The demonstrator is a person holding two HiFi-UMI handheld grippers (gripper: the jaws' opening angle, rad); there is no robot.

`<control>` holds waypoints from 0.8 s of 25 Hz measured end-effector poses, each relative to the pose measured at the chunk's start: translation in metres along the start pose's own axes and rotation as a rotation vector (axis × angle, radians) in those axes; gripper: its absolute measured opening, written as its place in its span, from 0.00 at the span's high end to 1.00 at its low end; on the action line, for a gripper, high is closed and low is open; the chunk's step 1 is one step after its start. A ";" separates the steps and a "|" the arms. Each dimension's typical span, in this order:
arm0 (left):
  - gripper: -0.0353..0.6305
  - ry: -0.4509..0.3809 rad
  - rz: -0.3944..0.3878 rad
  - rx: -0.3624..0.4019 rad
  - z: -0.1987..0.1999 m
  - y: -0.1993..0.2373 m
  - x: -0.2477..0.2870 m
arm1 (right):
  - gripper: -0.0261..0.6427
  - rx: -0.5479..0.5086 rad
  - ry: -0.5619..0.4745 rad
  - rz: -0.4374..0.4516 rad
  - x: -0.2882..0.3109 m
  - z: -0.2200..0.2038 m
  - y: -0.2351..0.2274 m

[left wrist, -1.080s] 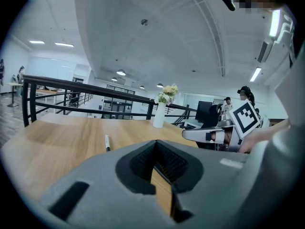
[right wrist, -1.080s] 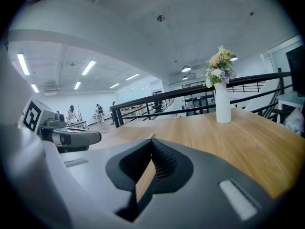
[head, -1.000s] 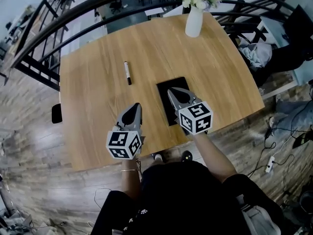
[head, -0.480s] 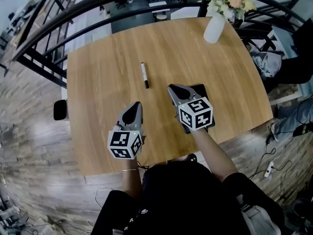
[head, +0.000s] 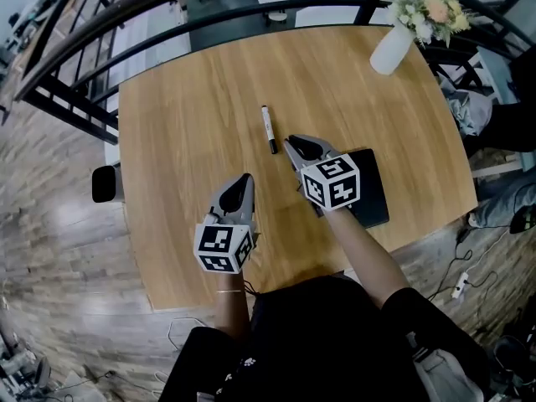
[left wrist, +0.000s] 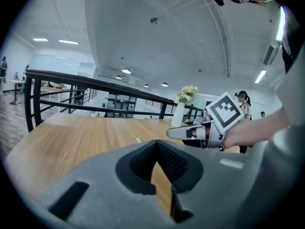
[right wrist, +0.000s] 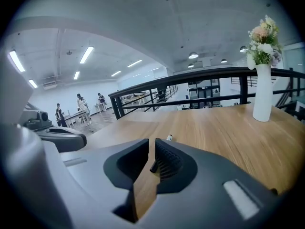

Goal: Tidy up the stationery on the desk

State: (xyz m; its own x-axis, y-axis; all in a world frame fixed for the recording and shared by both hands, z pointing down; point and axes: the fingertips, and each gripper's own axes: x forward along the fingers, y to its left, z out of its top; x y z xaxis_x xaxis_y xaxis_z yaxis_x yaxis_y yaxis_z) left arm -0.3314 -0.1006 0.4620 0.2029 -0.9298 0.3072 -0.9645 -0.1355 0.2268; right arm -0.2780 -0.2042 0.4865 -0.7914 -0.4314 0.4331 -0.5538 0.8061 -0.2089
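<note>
One marker pen lies near the middle of the wooden desk, its white barrel running far to near and its dark end toward the person. Any print on it is too small to read. The only clear markings are the black-and-white square patterns on each gripper's cube.

The right gripper hangs with its tips just right of the pen's near end. Its jaws have just been opening and now stand slightly parted. The right gripper view shows the pen's dark end through the gap, with nothing pressed between the pads. A second ago this gripper sat over the black notebook, well apart from the pen. Now the notebook lies clear to its right, near the desk's near-right edge.

The left gripper is nearer the person and to the left, with its jaws clenched on nothing — as they were before. It too has come closer to the pen.

At the far right corner stands a white vase of flowers.
</note>
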 end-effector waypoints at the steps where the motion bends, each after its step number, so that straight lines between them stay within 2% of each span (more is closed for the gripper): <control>1: 0.96 0.003 -0.003 -0.005 -0.002 0.003 0.001 | 0.89 0.002 0.010 0.000 0.007 -0.002 0.001; 9: 0.96 0.017 -0.012 -0.043 -0.016 0.019 0.004 | 0.85 0.023 0.108 -0.016 0.050 -0.024 0.000; 20: 0.96 0.020 -0.018 -0.105 -0.029 0.038 0.013 | 0.79 0.054 0.216 -0.080 0.087 -0.051 -0.016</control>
State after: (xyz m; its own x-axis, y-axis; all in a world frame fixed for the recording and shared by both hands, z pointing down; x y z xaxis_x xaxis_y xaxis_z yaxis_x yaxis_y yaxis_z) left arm -0.3608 -0.1083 0.5015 0.2246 -0.9205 0.3198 -0.9377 -0.1149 0.3280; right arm -0.3246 -0.2344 0.5723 -0.6737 -0.3921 0.6265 -0.6306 0.7470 -0.2106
